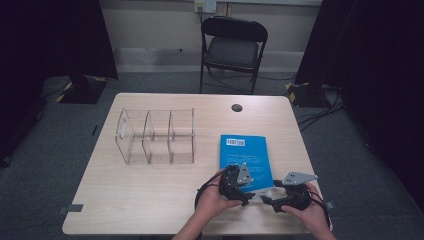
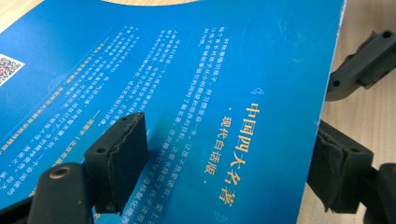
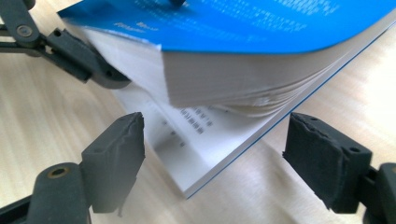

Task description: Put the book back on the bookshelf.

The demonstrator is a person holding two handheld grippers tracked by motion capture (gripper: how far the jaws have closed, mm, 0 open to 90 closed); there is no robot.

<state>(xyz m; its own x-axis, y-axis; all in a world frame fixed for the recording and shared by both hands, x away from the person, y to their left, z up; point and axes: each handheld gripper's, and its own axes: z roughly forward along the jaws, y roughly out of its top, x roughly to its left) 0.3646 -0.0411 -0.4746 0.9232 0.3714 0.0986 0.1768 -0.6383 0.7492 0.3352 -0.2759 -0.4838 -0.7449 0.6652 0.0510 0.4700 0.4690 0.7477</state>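
A blue paperback book (image 1: 245, 159) lies on the right half of the wooden surface (image 1: 150, 200), near the person's edge, with its back cover and barcode facing up. Its near end is lifted – in the right gripper view the thick upper part of the pages rises above a few bottom pages that stay flat on the surface.

The left gripper (image 1: 248, 197) sits at the near left corner of the book. Its fingers (image 2: 122, 156) are spread across the cover: one pad rests over the blue cover, the other stands just beyond the book's edge, so they are released.

The right gripper (image 1: 269, 196) is just right of it, at the near edge. Its fingers (image 3: 116, 158) are released too – they stand on both sides of the book's corner and do not press it.

A clear acrylic organizer (image 1: 156, 136) with three compartments stands well apart, to the far left.
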